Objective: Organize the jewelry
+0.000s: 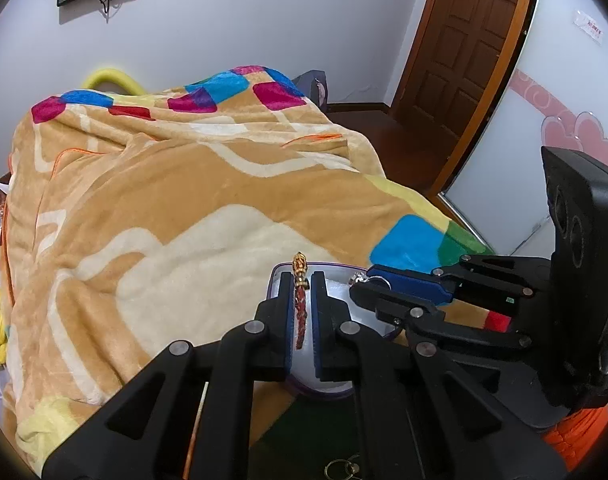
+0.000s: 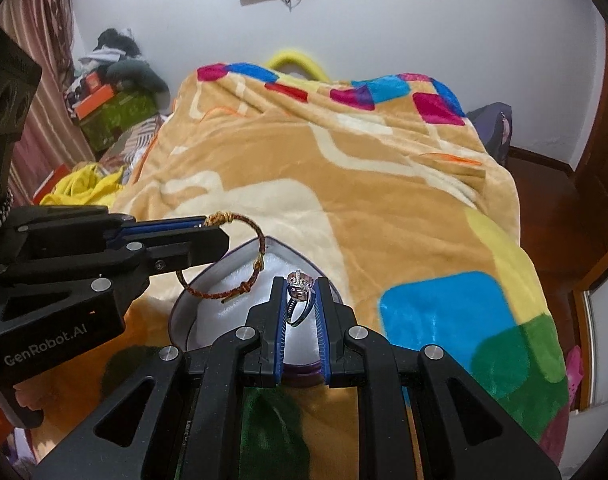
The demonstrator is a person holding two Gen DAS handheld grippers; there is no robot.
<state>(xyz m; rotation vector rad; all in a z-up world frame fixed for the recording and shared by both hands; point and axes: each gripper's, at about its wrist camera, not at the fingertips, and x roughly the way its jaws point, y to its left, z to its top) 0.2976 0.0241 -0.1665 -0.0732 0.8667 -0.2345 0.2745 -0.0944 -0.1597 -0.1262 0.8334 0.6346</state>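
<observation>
At the left of the right wrist view, the left tongs (image 2: 214,226) reach in from the frame's left edge, closed on a red-and-gold braided bracelet (image 2: 240,258) that hangs as a loop over the rim of a heart-shaped jewelry box (image 2: 208,280) lined with white plush. In the left wrist view the same bracelet (image 1: 300,300) stands edge-on between the pads of the left tongs (image 1: 302,280), pinched tight, its gold bead end poking above the fingertips. At lower centre of the right wrist view, the right tongs (image 2: 302,284) are nearly closed on a silver ring with a pink stone (image 2: 300,292), held above the box's white lining. In the left wrist view the right tongs (image 1: 361,280) enter from the right of the frame, the ring (image 1: 359,278) at their tip. The box (image 1: 335,270) sits on a tan blanket with coloured squares (image 1: 164,200) covering the bed. A small gold ring (image 1: 335,470) lies at the bottom edge of the left wrist view.
</observation>
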